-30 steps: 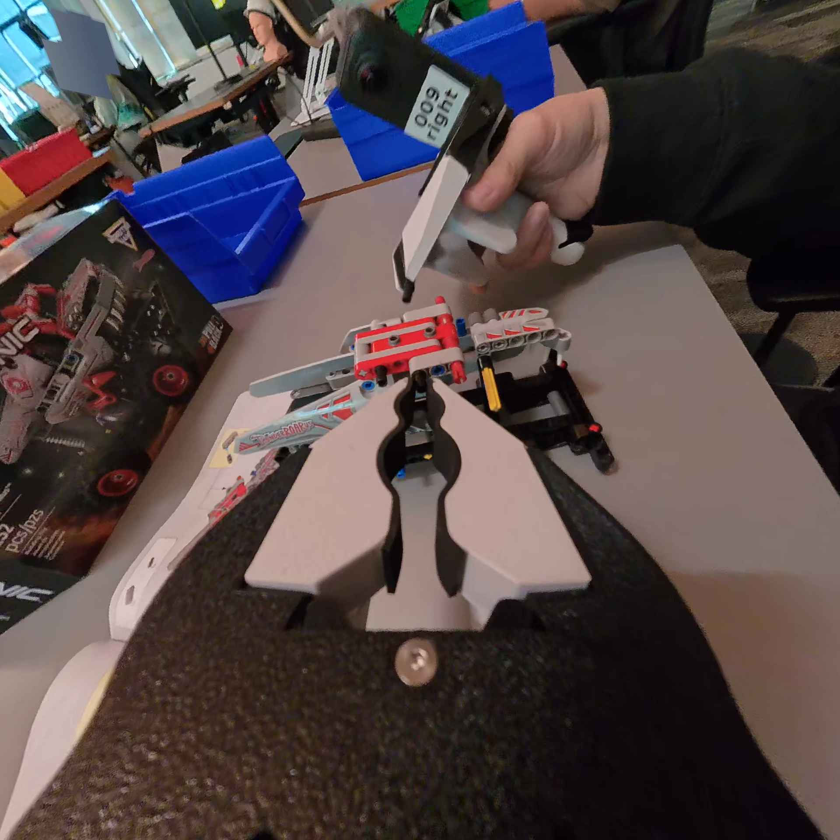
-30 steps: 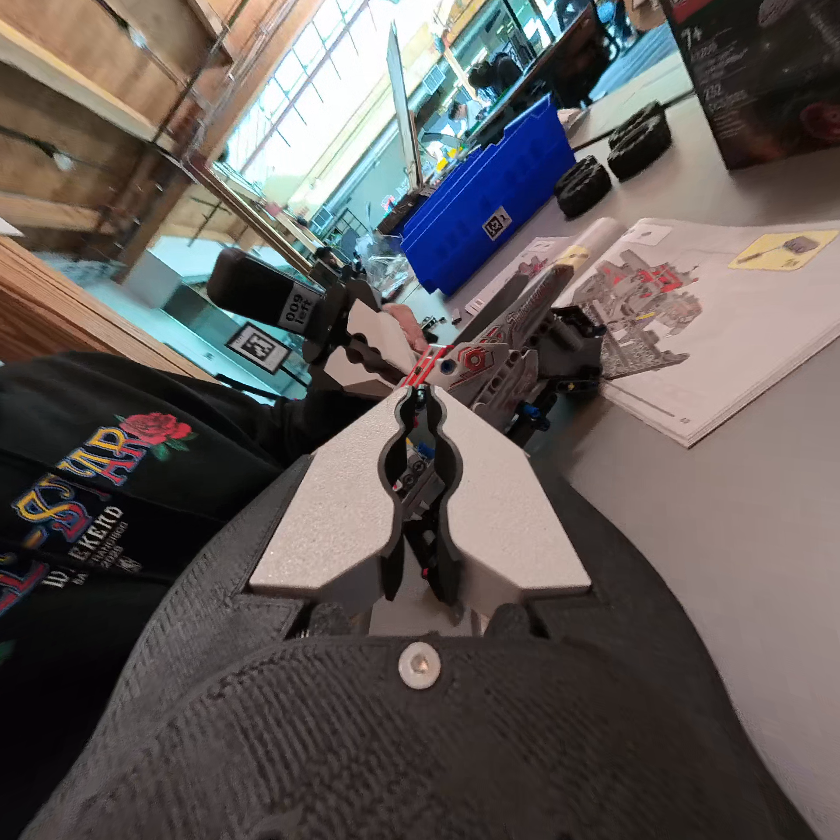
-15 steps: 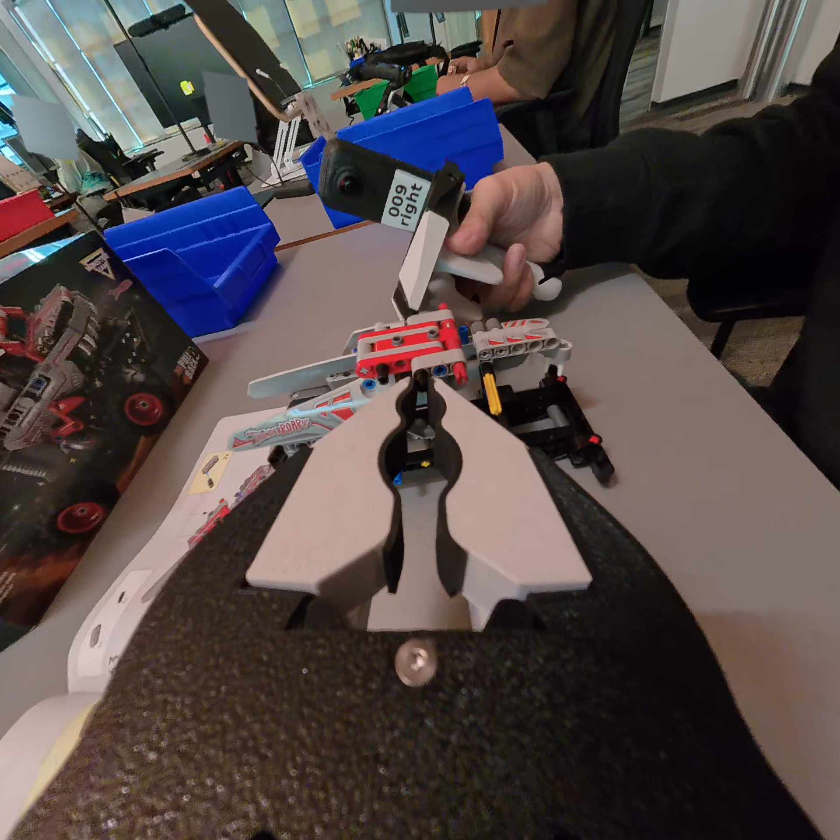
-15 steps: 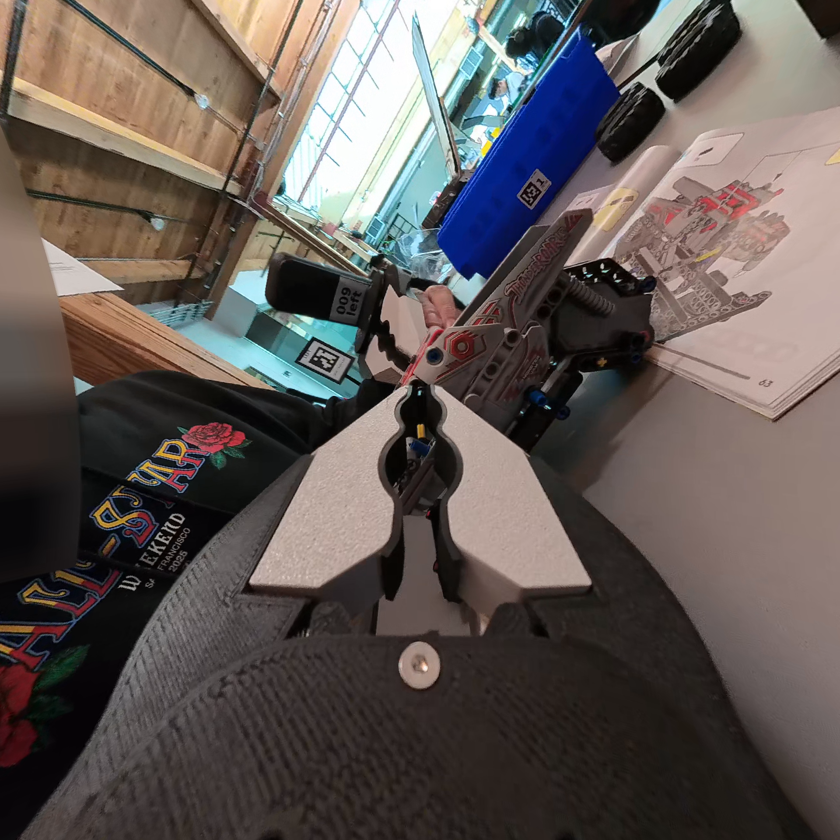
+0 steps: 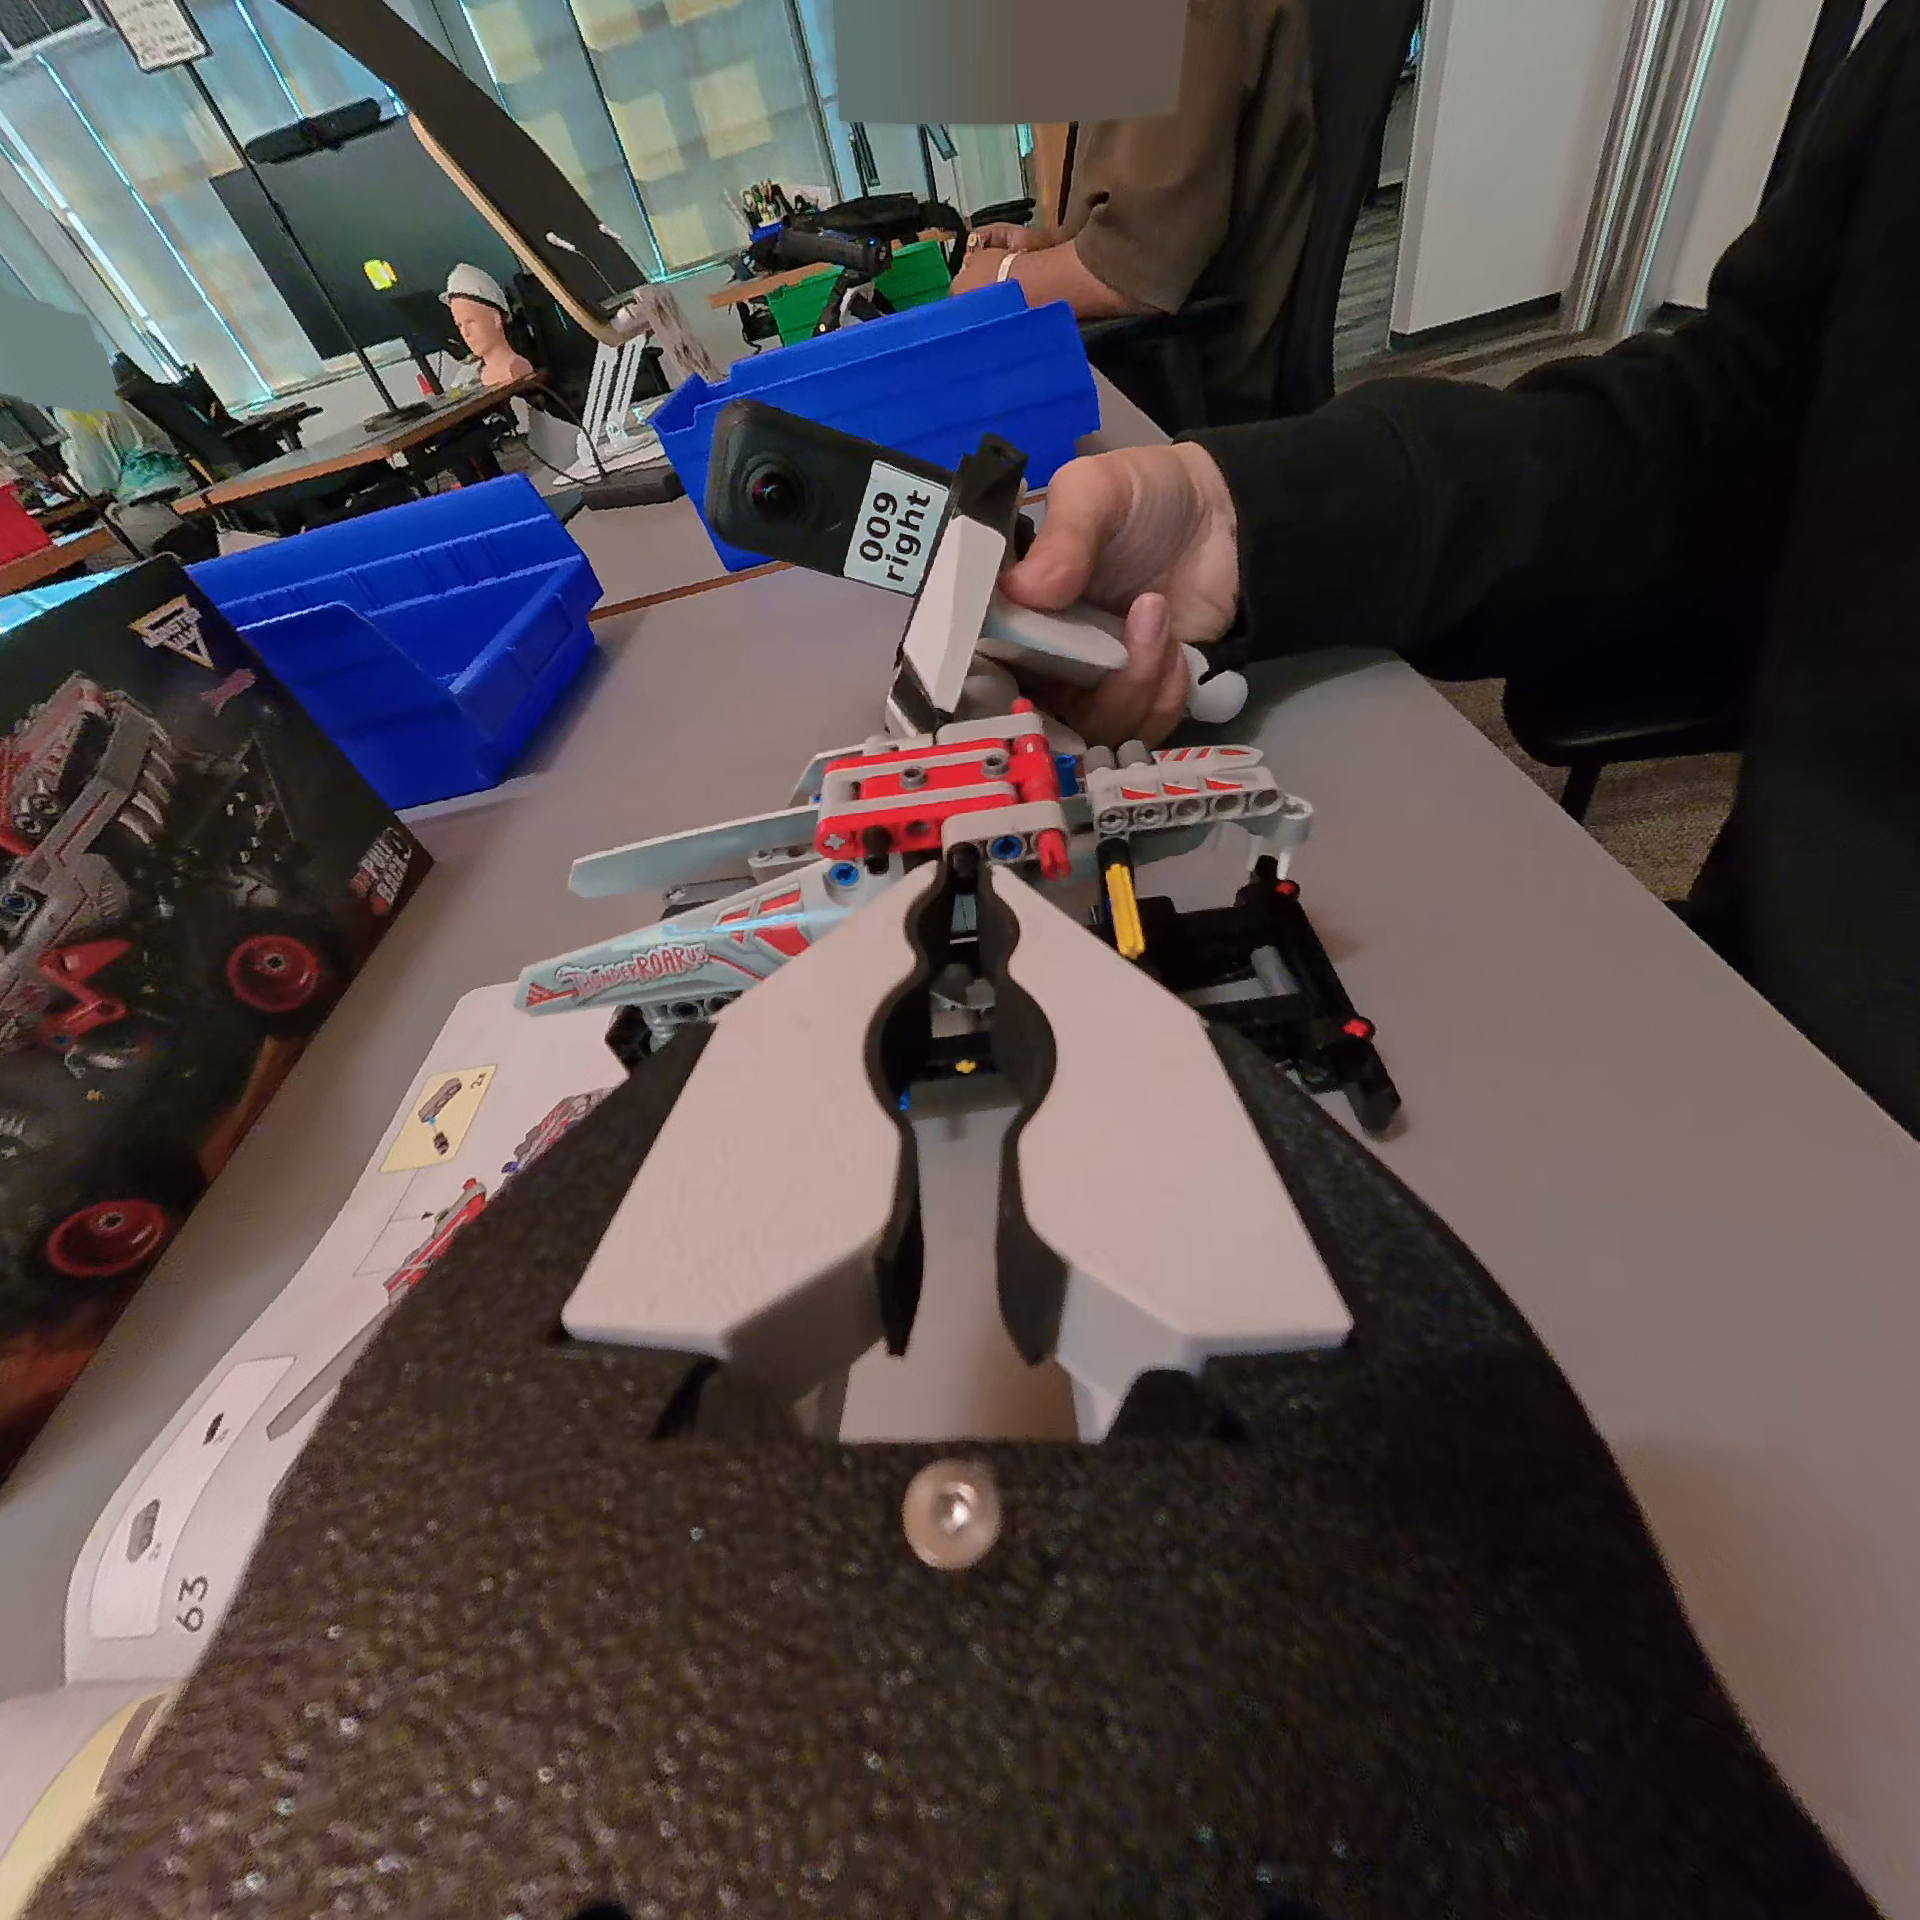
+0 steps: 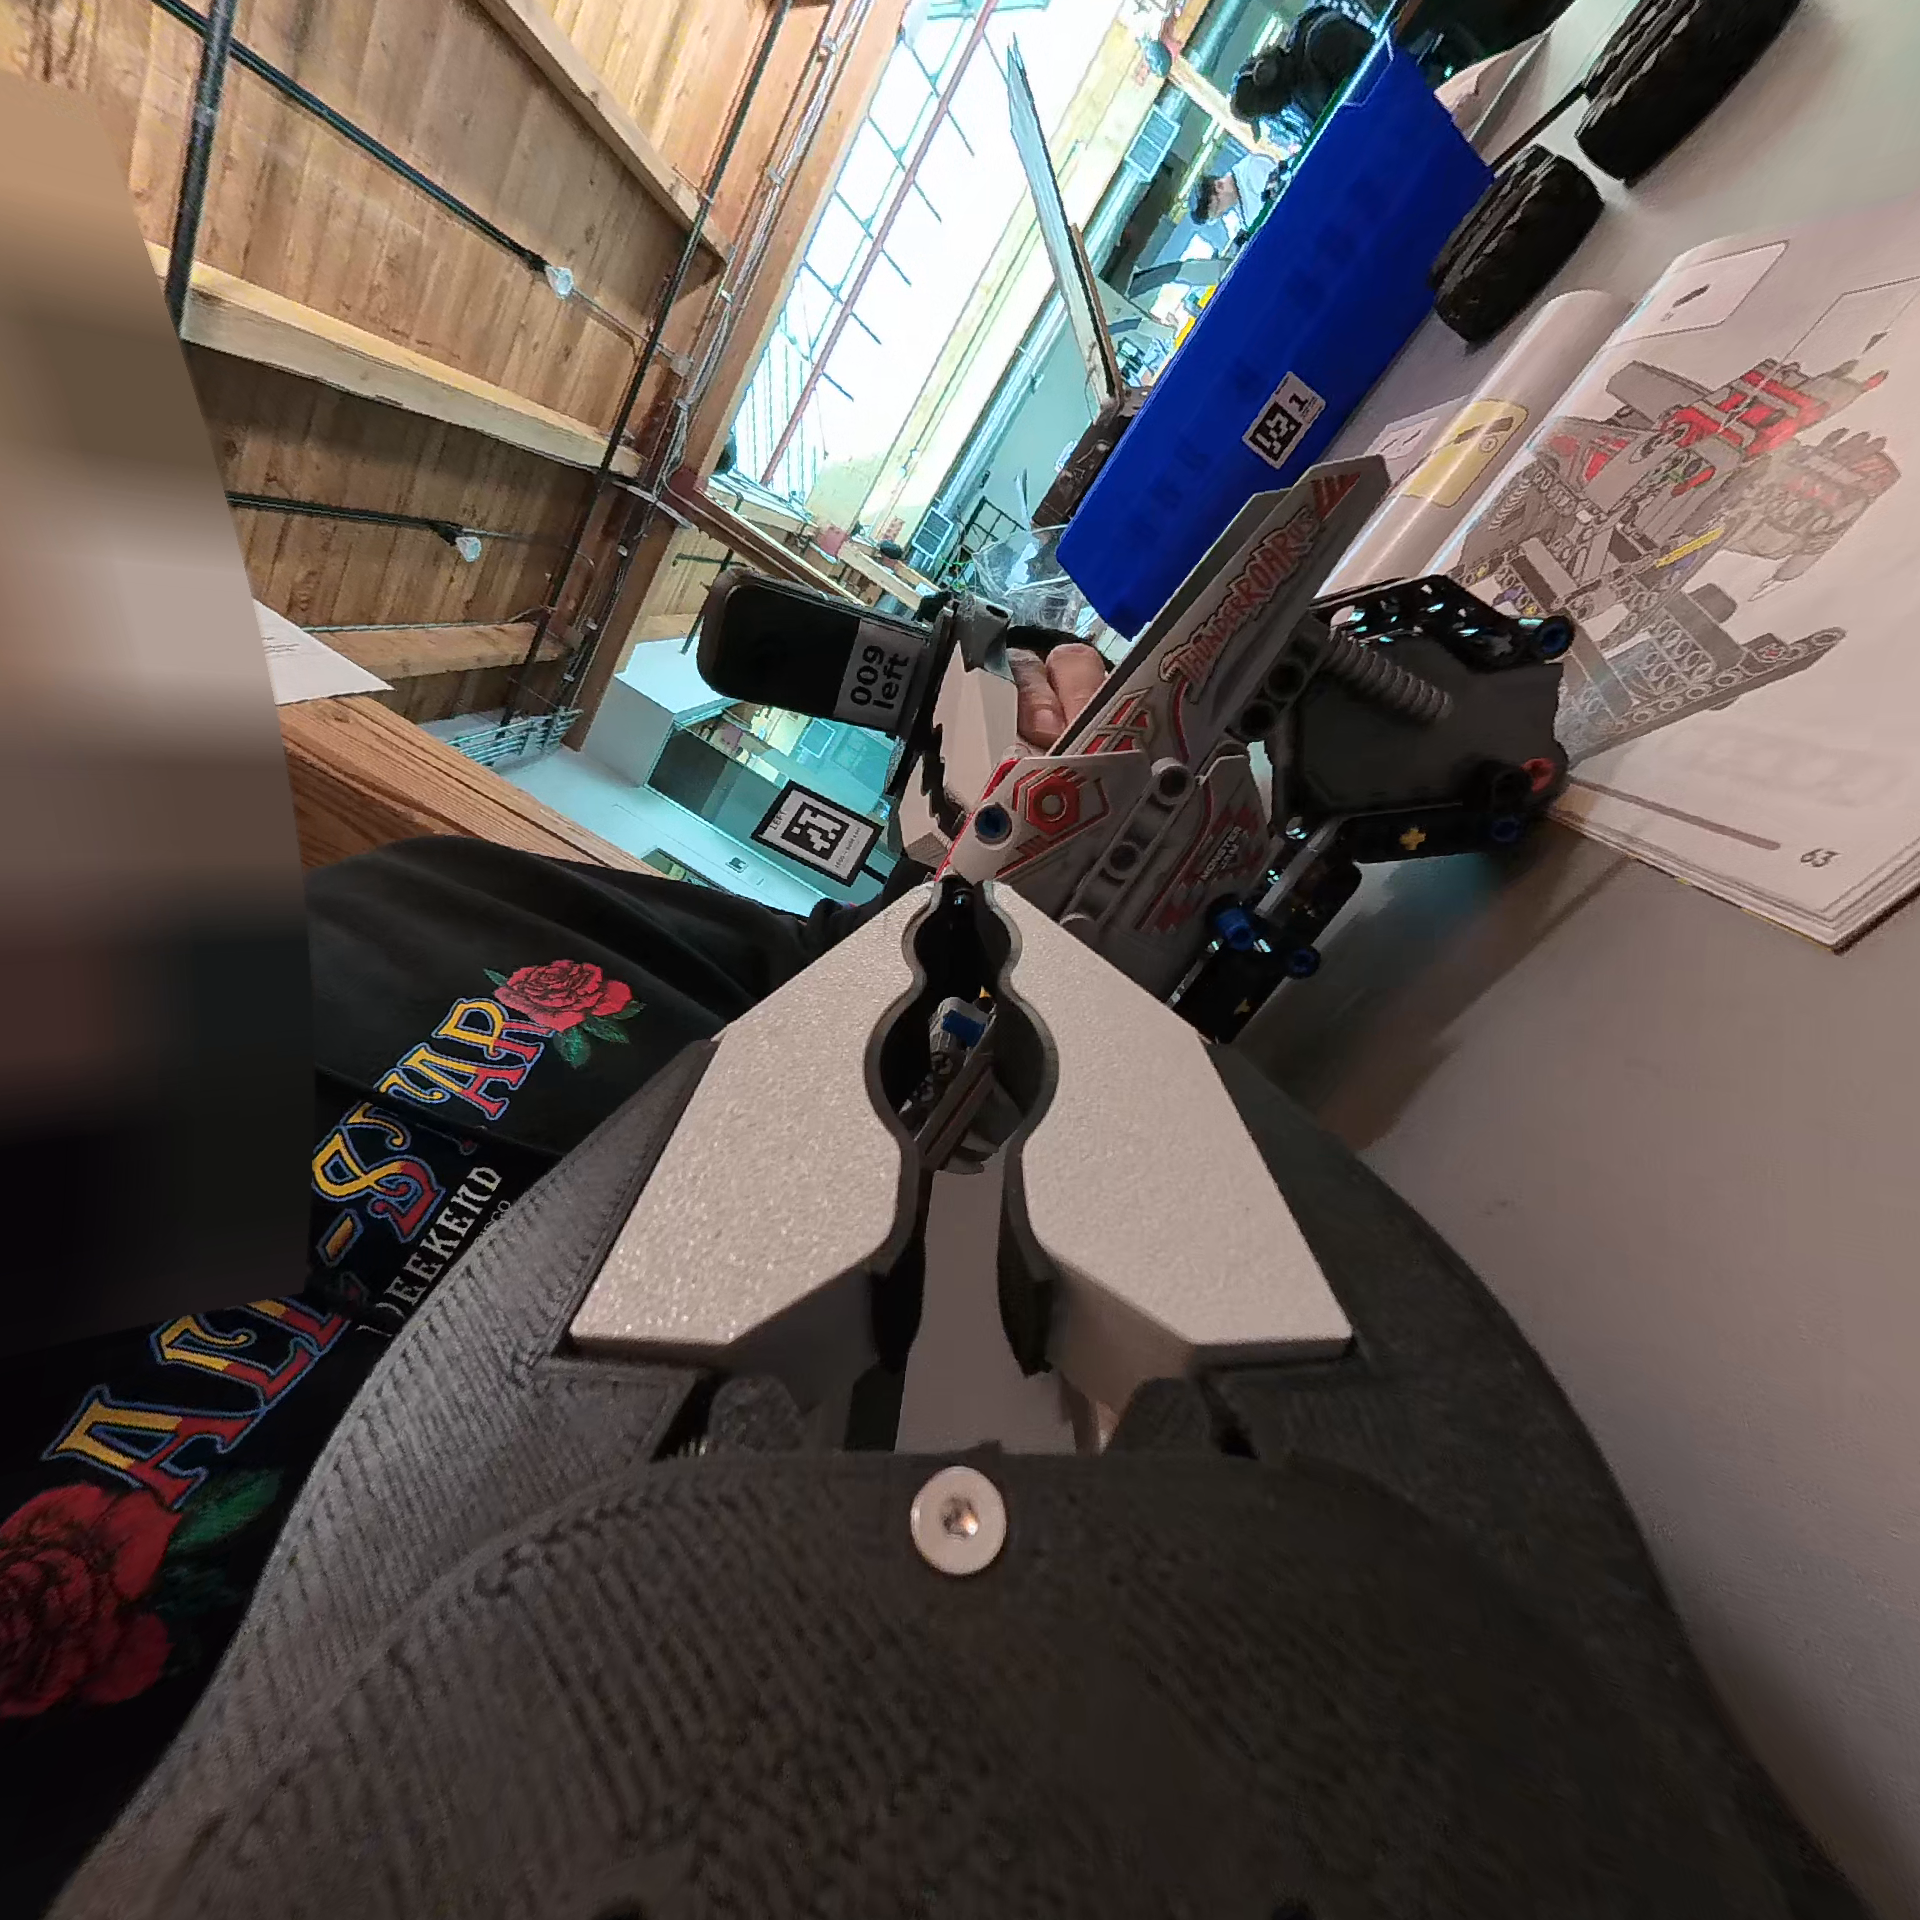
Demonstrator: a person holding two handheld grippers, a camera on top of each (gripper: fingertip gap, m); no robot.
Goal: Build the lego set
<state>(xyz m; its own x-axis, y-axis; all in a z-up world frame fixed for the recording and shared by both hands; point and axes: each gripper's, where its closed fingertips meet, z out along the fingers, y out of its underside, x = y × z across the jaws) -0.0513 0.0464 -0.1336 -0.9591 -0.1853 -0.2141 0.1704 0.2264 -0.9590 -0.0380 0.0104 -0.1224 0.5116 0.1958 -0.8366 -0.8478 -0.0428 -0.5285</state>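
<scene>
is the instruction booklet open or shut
Open. The white paper instruction booklet lies flat on the grey table, a printed build page facing up, beside the grey-and-red lego model.

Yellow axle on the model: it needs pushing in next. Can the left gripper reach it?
Probably not yet: the left gripper has its jaws shut on the lego model, though the yellow axle sits exposed beside them.

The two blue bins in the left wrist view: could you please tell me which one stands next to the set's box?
The nearer, smaller blue bin, just right of the box. The larger one stands farther back, behind the right tongs.
</scene>
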